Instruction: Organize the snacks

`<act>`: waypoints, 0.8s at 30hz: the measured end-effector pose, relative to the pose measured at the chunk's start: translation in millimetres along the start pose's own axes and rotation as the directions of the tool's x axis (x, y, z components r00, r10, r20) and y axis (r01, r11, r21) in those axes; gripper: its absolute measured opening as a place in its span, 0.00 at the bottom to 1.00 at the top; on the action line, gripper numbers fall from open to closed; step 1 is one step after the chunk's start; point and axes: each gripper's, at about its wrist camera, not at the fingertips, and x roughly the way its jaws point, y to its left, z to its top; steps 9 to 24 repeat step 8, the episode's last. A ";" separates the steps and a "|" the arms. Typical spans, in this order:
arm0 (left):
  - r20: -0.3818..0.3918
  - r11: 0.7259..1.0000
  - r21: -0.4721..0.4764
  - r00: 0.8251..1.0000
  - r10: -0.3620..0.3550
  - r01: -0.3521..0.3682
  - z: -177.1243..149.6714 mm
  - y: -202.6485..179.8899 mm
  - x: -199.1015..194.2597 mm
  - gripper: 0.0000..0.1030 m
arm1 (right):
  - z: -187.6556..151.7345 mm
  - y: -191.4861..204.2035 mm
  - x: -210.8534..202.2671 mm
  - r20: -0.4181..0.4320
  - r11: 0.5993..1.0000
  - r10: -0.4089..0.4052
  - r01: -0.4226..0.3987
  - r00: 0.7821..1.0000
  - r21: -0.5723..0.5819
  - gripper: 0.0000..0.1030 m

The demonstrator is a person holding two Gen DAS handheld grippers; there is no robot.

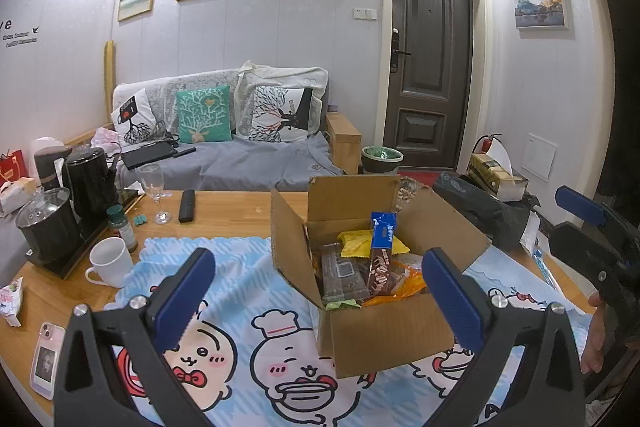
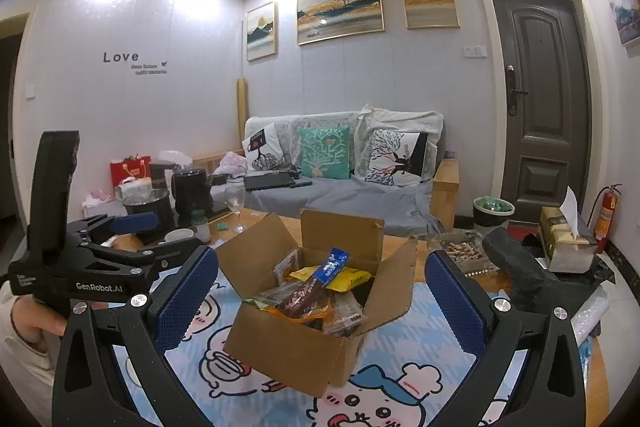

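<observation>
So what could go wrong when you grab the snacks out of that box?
The tall blue-and-brown packet leans loosely on the pile, so pulling a neighbour might tip it out. The cardboard box looks light and could slide on the cartoon cloth. A wide left swing might hit the wine glass or white mug.

cardboard box (image 1: 384, 339): matt brown corrugated paper, rough torn flap edges. snack packets (image 1: 380, 259) inside: glossy plastic film. tablecloth (image 1: 248, 291): soft printed cloth, matt. table (image 1: 232, 215): smooth light wood. wine glass (image 1: 154, 193): clear glass. mug (image 1: 110, 261): glossy white ceramic. gripper pads (image 2: 182, 301): blue, dimpled.
</observation>
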 end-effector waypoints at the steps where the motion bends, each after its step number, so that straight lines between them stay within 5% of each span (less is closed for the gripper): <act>1: 0.000 1.000 0.001 1.000 -0.001 0.001 0.1 0.2 -0.2 1.00 | -0.2 1.7 -0.2 0.000 1.000 -0.001 0.001 1.000 0.001 1.00; 24: 0.004 1.000 0.007 1.000 -0.017 0.017 -1.2 1.7 -0.8 1.00 | -0.1 1.4 -0.4 -0.001 1.000 -0.002 0.002 1.000 0.001 1.00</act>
